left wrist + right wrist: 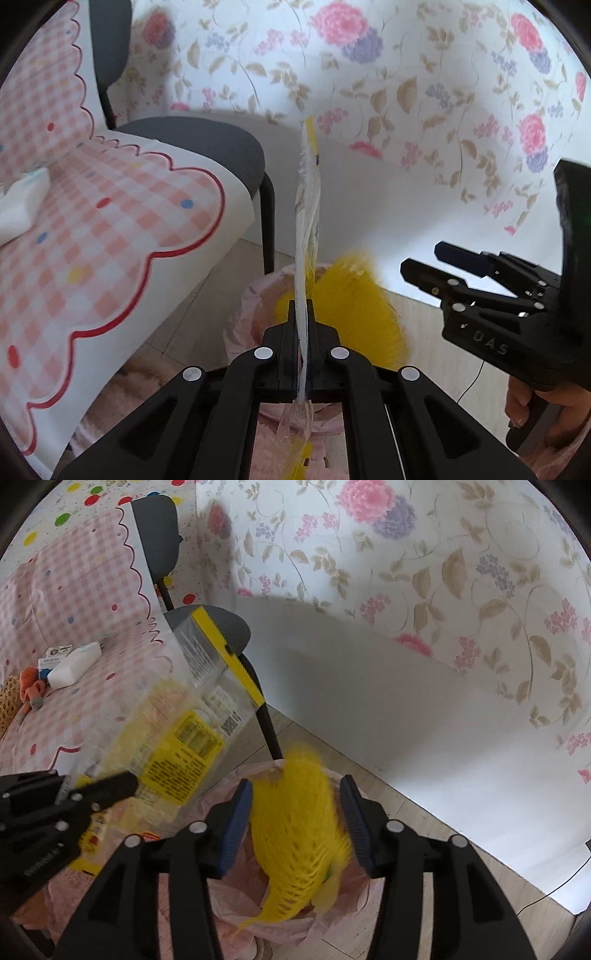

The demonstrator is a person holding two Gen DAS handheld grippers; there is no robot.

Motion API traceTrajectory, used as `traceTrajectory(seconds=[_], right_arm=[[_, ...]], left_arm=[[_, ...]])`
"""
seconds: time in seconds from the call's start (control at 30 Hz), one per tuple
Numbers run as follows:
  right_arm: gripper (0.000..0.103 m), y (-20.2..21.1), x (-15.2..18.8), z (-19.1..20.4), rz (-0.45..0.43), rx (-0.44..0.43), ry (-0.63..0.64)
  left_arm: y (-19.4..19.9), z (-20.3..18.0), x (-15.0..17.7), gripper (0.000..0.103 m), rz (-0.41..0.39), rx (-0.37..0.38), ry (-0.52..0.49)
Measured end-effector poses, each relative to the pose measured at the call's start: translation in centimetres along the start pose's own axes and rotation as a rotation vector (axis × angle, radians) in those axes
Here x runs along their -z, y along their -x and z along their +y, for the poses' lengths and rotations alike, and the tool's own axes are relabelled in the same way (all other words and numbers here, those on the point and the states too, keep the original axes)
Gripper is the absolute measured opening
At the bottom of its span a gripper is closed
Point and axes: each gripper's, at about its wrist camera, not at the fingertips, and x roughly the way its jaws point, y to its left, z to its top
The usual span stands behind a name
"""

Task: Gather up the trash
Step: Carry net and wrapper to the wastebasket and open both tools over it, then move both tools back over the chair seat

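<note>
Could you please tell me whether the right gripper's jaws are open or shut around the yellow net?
Open. In the right wrist view the right gripper shows gaps between both pads and the yellow net, blurred above the pink-lined bin.

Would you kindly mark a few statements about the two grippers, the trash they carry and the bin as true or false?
1. The left gripper is clamped on a clear and yellow wrapper. True.
2. The right gripper squeezes the yellow foam net. False: its pads stand apart from the net.
3. The yellow net is above the pink-lined bin. True.
4. The chair is red. False: it is dark grey with black legs.
5. A white box lies on the checked tablecloth. True.
</note>
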Motion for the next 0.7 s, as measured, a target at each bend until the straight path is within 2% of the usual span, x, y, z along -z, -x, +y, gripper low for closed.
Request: traceTrajectory(seconds=[0.13,0.17,0.2,0.27,0.3,0.47,0.7], right_arm=[[0.049,0.2,-0.3,-0.7,-0.009,-0.001,-0.023],[0.049,0.3,-0.4,-0.8,-0.014,0.000,-0.025],[0.049,0.6,-0.5,-1.1,-0.023,0.006,-0.029],[0.050,1.0,-0.7,-1.5,-0.034,0.012,-0.038],[0.050,1.3,-0.9,-1.7,-0.041,0.015,-0.042],[0.050,2.6,-1.6,-1.9,-0.082,0.014,-0.049],[0.050,4.5,-2.9,0.6,-0.145,-0.051,-0.009]], left_arm=[[-1.8,-0.2,0.0,0.005,0.045,0.020,-0.013],[-2.1,-0.3,0.0,0.010,0.054,0.021,-0.017],[-2.2,-0.3,0.0,0.016,0.058,0.022,-0.018],[-2.1,-0.1,-0.1,0.050,0.052,0.025,-0.009],[-1.9,0.0,-0.1,0.056,0.042,0.026,-0.002],[0.2,1.3,-0.4,0.058,-0.015,0.007,0.044],[5.3,3.5,-0.8,0.058,-0.135,-0.099,0.081]])
